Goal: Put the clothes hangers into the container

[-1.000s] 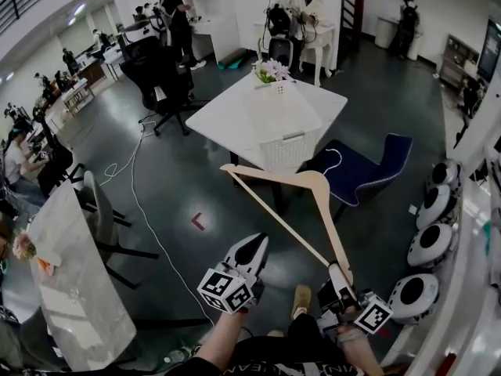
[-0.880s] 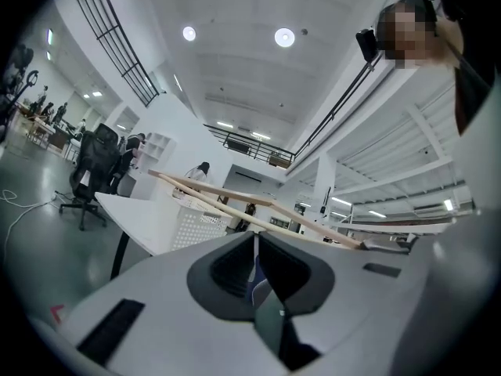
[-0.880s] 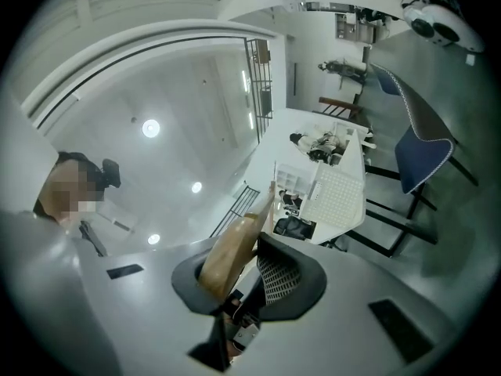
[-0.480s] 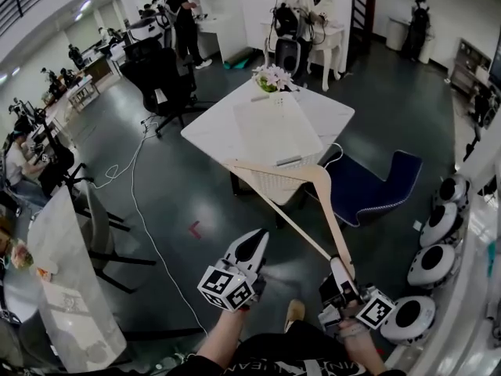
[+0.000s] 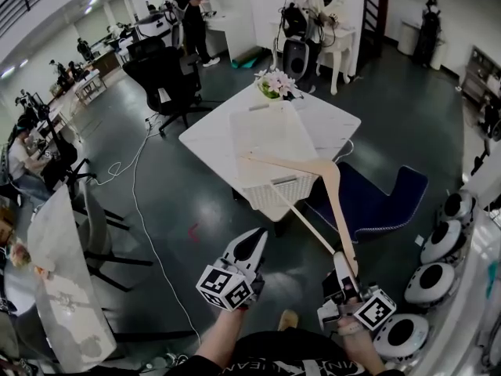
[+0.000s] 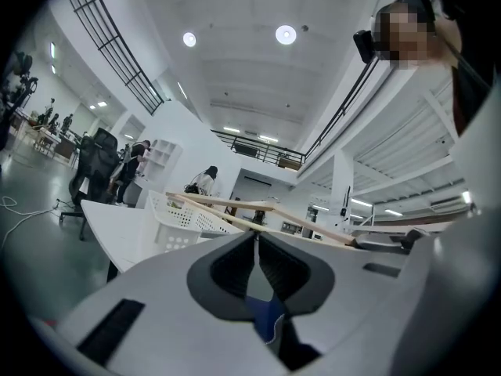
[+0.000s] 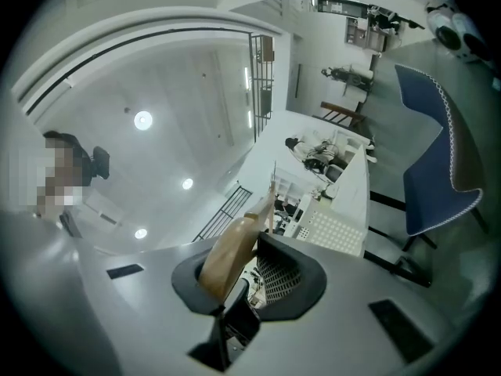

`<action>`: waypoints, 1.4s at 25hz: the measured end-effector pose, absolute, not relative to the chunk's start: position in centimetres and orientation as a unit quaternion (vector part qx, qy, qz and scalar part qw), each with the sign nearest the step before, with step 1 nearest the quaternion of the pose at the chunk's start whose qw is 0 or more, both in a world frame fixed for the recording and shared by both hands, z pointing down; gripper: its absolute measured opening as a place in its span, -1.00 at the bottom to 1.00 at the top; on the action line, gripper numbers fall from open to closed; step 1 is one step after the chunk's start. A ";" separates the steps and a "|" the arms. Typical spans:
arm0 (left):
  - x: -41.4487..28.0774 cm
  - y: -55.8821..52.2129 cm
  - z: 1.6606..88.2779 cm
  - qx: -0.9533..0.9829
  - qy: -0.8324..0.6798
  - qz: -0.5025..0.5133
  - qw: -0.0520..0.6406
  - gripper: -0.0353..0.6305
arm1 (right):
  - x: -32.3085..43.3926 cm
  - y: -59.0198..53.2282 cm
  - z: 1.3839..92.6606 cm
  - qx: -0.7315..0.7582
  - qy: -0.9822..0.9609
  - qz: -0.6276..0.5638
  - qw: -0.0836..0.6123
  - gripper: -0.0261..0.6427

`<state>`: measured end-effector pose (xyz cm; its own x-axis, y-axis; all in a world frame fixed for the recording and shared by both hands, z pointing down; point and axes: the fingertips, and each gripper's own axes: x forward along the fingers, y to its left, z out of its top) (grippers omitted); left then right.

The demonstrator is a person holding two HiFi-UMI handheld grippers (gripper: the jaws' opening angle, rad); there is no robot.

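Note:
A pale wooden clothes hanger [image 5: 333, 202] sticks up and forward from my right gripper [image 5: 345, 269], which is shut on one arm's end. The hanger's far arm reaches over the white perforated basket [image 5: 283, 191] on the white table [image 5: 210, 136]. In the right gripper view the wooden end [image 7: 232, 254] sits between the dark pads, with the basket [image 7: 338, 229] beyond. My left gripper [image 5: 248, 251] hovers over the floor short of the table, shut and empty. In the left gripper view its jaws [image 6: 256, 240] meet, and the hanger [image 6: 258, 207] crosses above the basket [image 6: 185, 215].
Pink flowers [image 5: 275, 84] stand at the table's far end. A blue chair [image 5: 376, 202] is right of the table, and round white machines [image 5: 438, 261] line the right wall. A black office chair [image 5: 160, 73], floor cables and several people are further back.
I have come closer to the table. The hanger has moved forward and up, so its far arm now lies over the basket instead of in front of it. Both grippers keep their state.

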<state>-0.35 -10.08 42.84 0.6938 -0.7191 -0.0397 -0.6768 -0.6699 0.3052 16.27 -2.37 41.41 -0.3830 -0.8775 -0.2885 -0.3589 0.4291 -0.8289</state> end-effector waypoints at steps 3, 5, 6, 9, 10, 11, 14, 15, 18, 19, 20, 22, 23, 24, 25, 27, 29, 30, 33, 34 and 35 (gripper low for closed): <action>0.6 -10.6 42.7 0.910 -0.385 -0.078 0.132 -0.82 | 17.2 -3.6 41.7 -0.414 0.756 -0.347 0.370 -0.75; 1.0 -10.7 43.0 0.909 -0.387 -0.076 0.133 -0.82 | 17.7 -4.3 42.1 -0.417 0.750 -0.355 0.370 -0.75; 1.0 -10.8 43.2 0.909 -0.388 -0.074 0.135 -0.82 | 17.8 -4.5 42.3 -0.418 0.747 -0.359 0.371 -0.75; 0.4 -11.2 43.5 0.905 -0.397 -0.070 0.136 -0.82 | 17.6 -5.4 42.6 -0.423 0.745 -0.364 0.366 -0.75; 0.2 -11.5 43.4 0.904 -0.399 -0.070 0.136 -0.82 | 17.6 -5.8 42.7 -0.427 0.744 -0.366 0.362 -0.75; 0.0 -11.7 43.4 0.903 -0.402 -0.070 0.135 -0.82 | 17.5 -6.2 42.7 -0.432 0.742 -0.367 0.357 -0.75; -0.6 -12.8 43.3 0.897 -0.415 -0.074 0.133 -0.83 | 17.5 -7.6 42.6 -0.450 0.737 -0.371 0.343 -0.75; -0.9 -13.2 43.3 0.895 -0.420 -0.075 0.132 -0.83 | 17.5 -8.1 42.6 -0.457 0.736 -0.370 0.335 -0.75; -1.6 -14.8 43.1 0.892 -0.428 -0.073 0.124 -0.83 | 17.3 -9.8 42.4 -0.474 0.743 -0.360 0.306 -0.75; -1.9 -15.3 42.9 0.893 -0.428 -0.073 0.121 -0.83 | 17.2 -10.4 42.3 -0.478 0.745 -0.357 0.298 -0.75; -2.2 -16.0 42.7 0.893 -0.429 -0.075 0.118 -0.83 | 16.9 -11.1 42.2 -0.482 0.746 -0.355 0.292 -0.75; -3.0 -17.5 42.2 0.891 -0.432 -0.081 0.114 -0.84 | 16.4 -12.5 42.1 -0.487 0.746 -0.354 0.284 -0.75; -3.4 -18.2 42.1 0.890 -0.434 -0.084 0.114 -0.84 | 16.2 -13.1 42.2 -0.490 0.746 -0.355 0.279 -0.75; -3.8 -18.9 42.0 0.888 -0.436 -0.086 0.114 -0.84 | 15.9 -13.7 42.4 -0.491 0.746 -0.356 0.274 -0.75; -4.1 -19.5 42.0 0.887 -0.437 -0.087 0.116 -0.84 | 15.6 -14.5 42.4 -0.491 0.748 -0.357 0.270 -0.75; -4.7 -20.8 42.1 0.887 -0.437 -0.087 0.119 -0.86 | 15.1 -16.0 42.7 -0.489 0.749 -0.362 0.262 -0.75; -5.2 -22.1 42.1 0.888 -0.436 -0.084 0.117 -0.87 | 14.5 -17.6 43.1 -0.490 0.748 -0.368 0.254 -0.75; -5.4 -22.8 42.0 0.888 -0.437 -0.082 0.115 -0.87 | 14.3 -18.3 43.2 -0.490 0.749 -0.370 0.249 -0.75; -6.0 -24.8 41.6 0.887 -0.442 -0.080 0.108 -0.87 | 13.5 -20.3 43.1 -0.491 0.752 -0.370 0.237 -0.75; -6.3 -25.5 41.5 0.887 -0.443 -0.080 0.108 -0.87 | 13.3 -21.0 43.1 -0.493 0.753 -0.369 0.233 -0.75; -6.5 -26.1 41.5 0.886 -0.443 -0.080 0.109 -0.87 | 13.2 -21.6 43.3 -0.495 0.754 -0.368 0.227 -0.75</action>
<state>-6.49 -26.12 41.46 0.5943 -0.8030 -0.0454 -0.7682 -0.5835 0.2634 13.17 -21.57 43.25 -0.4070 -0.9132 0.0222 -0.5790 0.2391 -0.7795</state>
